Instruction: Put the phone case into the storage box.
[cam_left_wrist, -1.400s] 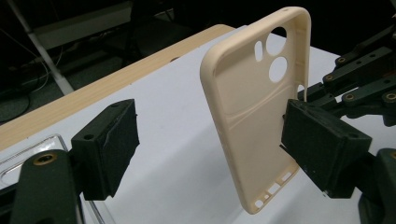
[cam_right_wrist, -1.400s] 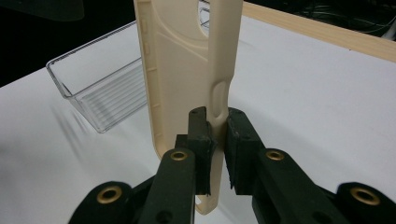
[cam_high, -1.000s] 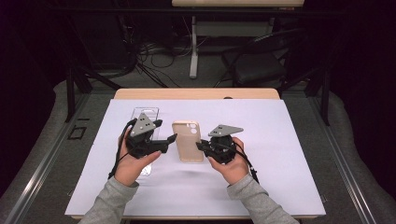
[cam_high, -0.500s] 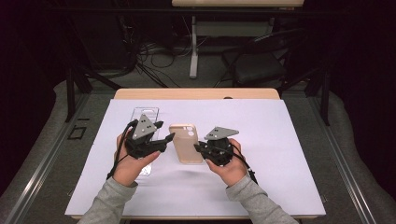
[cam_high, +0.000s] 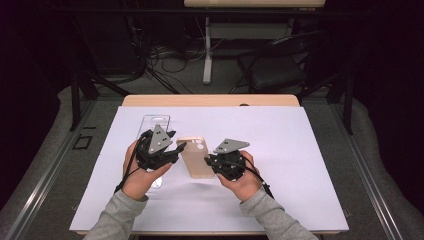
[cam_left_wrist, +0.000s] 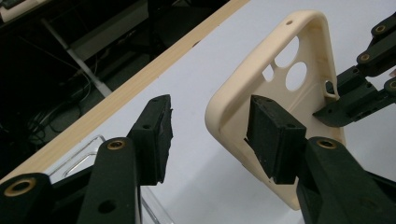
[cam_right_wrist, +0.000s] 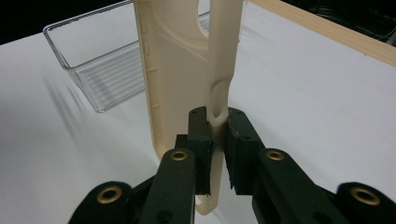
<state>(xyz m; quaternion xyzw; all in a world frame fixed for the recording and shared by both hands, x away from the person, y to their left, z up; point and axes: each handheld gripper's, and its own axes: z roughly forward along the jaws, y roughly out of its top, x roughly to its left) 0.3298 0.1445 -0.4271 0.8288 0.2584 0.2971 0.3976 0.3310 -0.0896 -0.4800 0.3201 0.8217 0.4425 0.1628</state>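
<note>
On the white surface (cam_high: 300, 165), a cream phone case (cam_high: 196, 157) sits between both tongs. The right tongs (cam_right_wrist: 218, 140) are clenched on its side wall; the left tongs (cam_left_wrist: 210, 135), just closing, straddle the opposite wall unclenched. A clear tray (cam_right_wrist: 100, 70) lies beyond.

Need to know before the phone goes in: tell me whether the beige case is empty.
Empty. In the left gripper view the case shows its bare inner back and open camera holes.

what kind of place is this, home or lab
Most likely a lab or recording workspace: a table under a white sheet, loose cables on the floor behind it, and dark metal stands around it.
</note>
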